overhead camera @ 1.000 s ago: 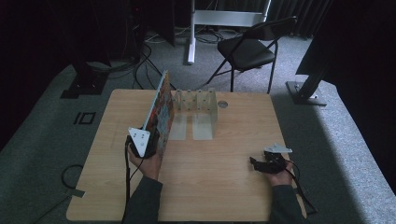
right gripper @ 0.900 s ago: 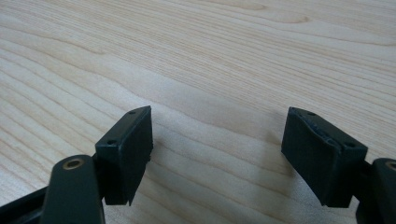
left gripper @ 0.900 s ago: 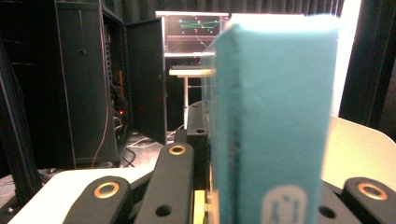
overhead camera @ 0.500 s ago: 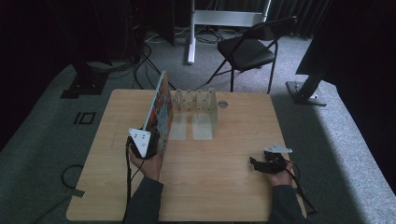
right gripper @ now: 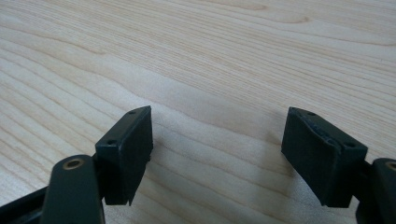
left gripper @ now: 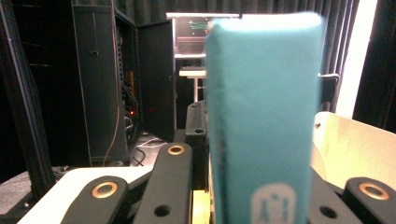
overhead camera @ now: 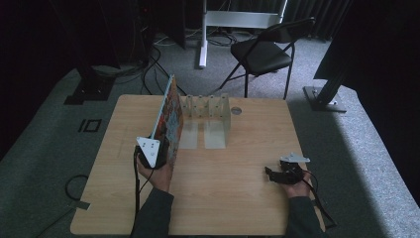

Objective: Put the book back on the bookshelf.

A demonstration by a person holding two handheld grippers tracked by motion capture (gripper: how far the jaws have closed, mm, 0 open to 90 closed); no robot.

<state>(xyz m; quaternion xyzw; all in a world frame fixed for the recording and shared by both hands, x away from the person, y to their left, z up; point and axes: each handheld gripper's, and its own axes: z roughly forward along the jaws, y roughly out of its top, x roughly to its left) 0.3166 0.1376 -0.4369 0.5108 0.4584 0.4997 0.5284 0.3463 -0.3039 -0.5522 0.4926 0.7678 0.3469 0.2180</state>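
Pale wood-grain tabletop [overhead camera: 223, 188] carries a white slotted rack [overhead camera: 208, 111]. Beside it, the left gripper [overhead camera: 151, 153] clamps a thin, colourfully printed book [overhead camera: 171, 119] with a teal spine upright on edge. The right gripper [right gripper: 217, 149] rests gaping, nothing between its jaws.

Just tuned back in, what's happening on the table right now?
The left tool is shut on a book, holding it upright on edge beside the white rack; its teal spine fills the left gripper view. The right tool is open with nothing between its jaws, low over bare table at the near right.
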